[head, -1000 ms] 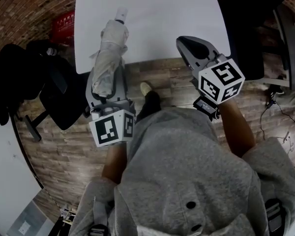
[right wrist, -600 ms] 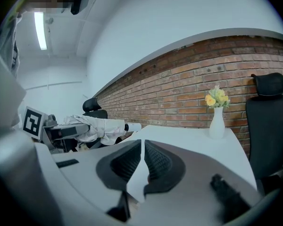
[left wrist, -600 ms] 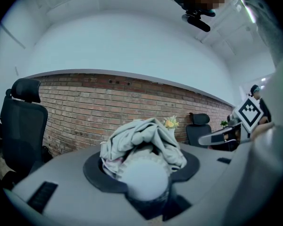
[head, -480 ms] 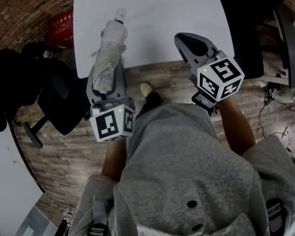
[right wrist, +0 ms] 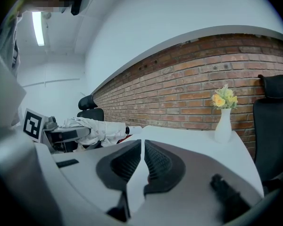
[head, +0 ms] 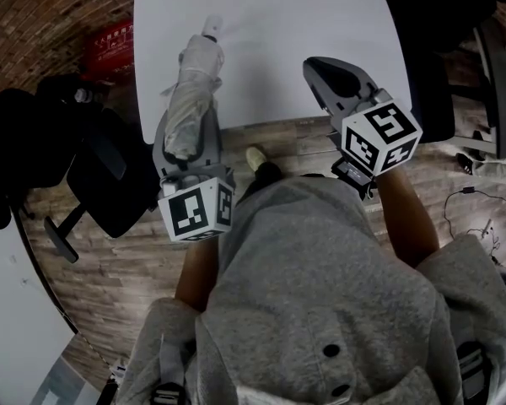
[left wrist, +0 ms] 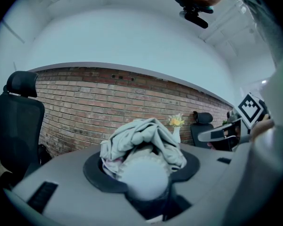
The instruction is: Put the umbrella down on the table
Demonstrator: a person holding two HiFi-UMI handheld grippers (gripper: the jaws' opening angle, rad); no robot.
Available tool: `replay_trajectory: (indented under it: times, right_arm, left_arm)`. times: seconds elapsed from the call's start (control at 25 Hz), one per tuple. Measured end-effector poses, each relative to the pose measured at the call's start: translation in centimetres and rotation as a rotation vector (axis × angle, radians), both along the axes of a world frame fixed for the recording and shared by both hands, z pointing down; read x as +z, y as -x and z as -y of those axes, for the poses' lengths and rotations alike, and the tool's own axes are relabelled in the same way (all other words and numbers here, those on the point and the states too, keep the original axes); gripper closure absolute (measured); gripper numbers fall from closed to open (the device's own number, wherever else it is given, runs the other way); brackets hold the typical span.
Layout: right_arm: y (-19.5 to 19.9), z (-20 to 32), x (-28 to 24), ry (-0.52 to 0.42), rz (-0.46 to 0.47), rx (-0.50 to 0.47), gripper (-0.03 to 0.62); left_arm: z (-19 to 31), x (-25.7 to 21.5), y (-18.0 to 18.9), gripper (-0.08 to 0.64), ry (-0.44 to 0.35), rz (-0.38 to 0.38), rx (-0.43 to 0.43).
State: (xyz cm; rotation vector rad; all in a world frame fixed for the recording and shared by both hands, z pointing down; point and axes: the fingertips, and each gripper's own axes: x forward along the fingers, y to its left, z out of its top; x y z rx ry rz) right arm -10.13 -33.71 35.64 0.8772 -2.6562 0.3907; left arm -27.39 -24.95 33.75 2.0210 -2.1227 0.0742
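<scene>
The left tongs [head: 188,135] clamp the folded grey umbrella [head: 194,91] by its near end, the rest reaching ahead of them over the near edge of the white surface [head: 304,24], while the right tongs [head: 332,76], nearly closed and empty, hover alongside to its right.

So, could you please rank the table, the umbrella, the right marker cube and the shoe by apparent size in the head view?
1. table
2. umbrella
3. right marker cube, though it sits nearer the camera, which flatters it
4. shoe
</scene>
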Motion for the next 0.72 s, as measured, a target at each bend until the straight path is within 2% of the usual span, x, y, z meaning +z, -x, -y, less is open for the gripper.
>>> replay_trajectory:
  times: [0.28, 0.72]
  right_arm:
    - [1.8, 0.7, 0.4, -0.004, -0.008, 0.006, 0.554]
    - [1.6, 1.0, 0.7, -0.010, 0.000, 0.033, 0.554]
  left_arm:
    - [0.8, 0.5, 1.8, 0.336, 0.001, -0.005, 0.009]
    - [1.1, 1.7, 2.0, 0.336, 0.010, -0.008, 0.013]
